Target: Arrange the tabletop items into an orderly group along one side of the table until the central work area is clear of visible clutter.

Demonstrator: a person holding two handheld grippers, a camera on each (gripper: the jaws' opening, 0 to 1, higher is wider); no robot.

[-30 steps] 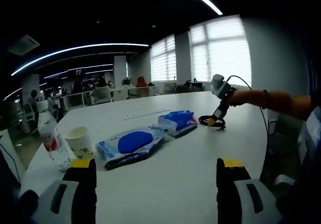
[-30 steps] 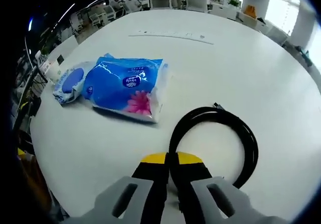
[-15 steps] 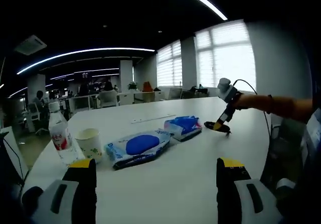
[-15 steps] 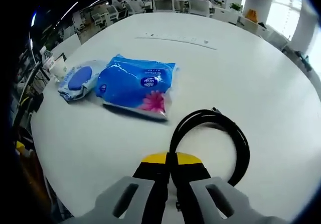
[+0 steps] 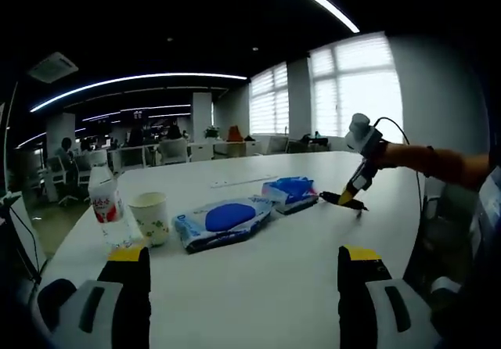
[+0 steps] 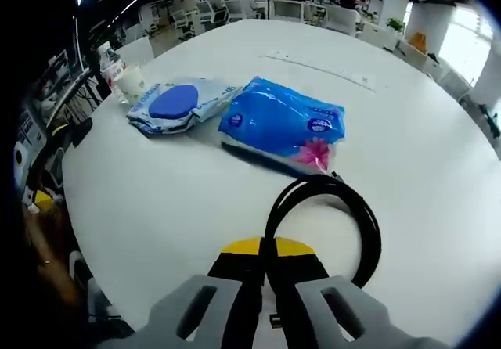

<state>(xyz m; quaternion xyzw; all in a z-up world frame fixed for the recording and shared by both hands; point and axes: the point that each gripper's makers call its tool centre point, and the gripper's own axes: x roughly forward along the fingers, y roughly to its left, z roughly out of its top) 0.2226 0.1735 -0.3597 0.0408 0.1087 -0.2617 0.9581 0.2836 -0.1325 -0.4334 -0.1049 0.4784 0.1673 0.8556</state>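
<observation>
The right tongs [image 6: 262, 249] pinch the cable [image 6: 325, 224] just beside the tissue pack [image 6: 283, 124], apparently to extend the row of wipes [image 6: 176, 102], cup [image 6: 131, 77] and bottle [image 6: 109, 58], while the left tongs [image 5: 243, 259] hang wide and empty.

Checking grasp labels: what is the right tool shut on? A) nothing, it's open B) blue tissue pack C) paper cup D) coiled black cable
D: in the right gripper view the right tool has its jaws closed together on the coiled black cable, whose loop extends ahead toward the blue tissue pack.
</observation>
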